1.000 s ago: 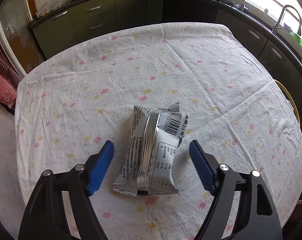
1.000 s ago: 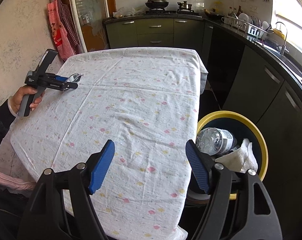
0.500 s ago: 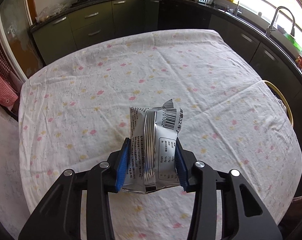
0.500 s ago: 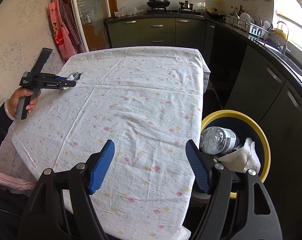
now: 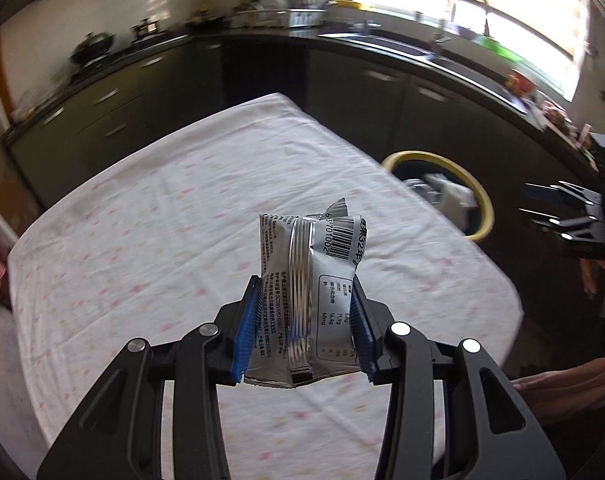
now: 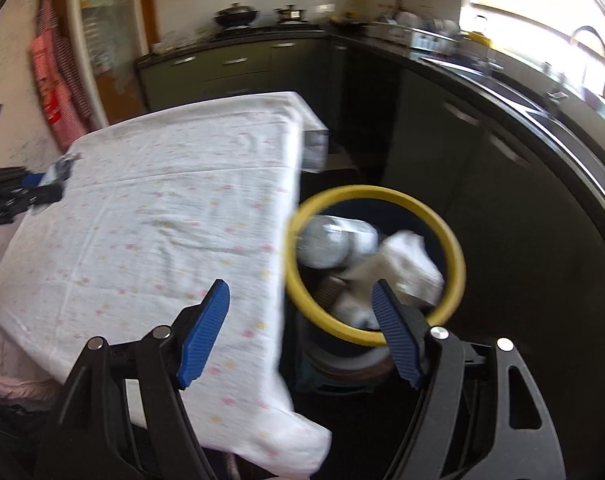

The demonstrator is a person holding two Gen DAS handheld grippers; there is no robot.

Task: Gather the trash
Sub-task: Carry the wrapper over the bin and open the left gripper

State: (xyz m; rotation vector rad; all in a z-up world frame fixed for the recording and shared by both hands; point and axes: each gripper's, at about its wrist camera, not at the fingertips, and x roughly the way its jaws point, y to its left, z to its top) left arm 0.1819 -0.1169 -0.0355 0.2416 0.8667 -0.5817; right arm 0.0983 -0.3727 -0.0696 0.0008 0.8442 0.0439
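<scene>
A silver snack wrapper [image 5: 310, 296] with a barcode stands upright between the blue pads of my left gripper [image 5: 304, 322], which is shut on it and holds it above the table. In the right wrist view the same wrapper [image 6: 62, 168] shows small at the far left, in the left gripper [image 6: 42, 190]. My right gripper [image 6: 300, 336] is open and empty, over the table's edge beside the yellow-rimmed trash bin [image 6: 456, 252]. The bin [image 5: 482, 196] also appears right of the table in the left wrist view.
The table wears a white cloth with pink and yellow spots [image 5: 182, 220]. The bin holds a plastic bottle [image 6: 330, 240] and crumpled paper [image 6: 406, 268]. Dark kitchen cabinets [image 6: 482, 152] and a sink counter run behind and to the right. A person's hand [image 5: 550, 392] rests at right.
My left gripper shut on the wrapper, lifted it off the cloth and swung right toward the bin. My right gripper shifted right, so the bin now sits between its fingers in view.
</scene>
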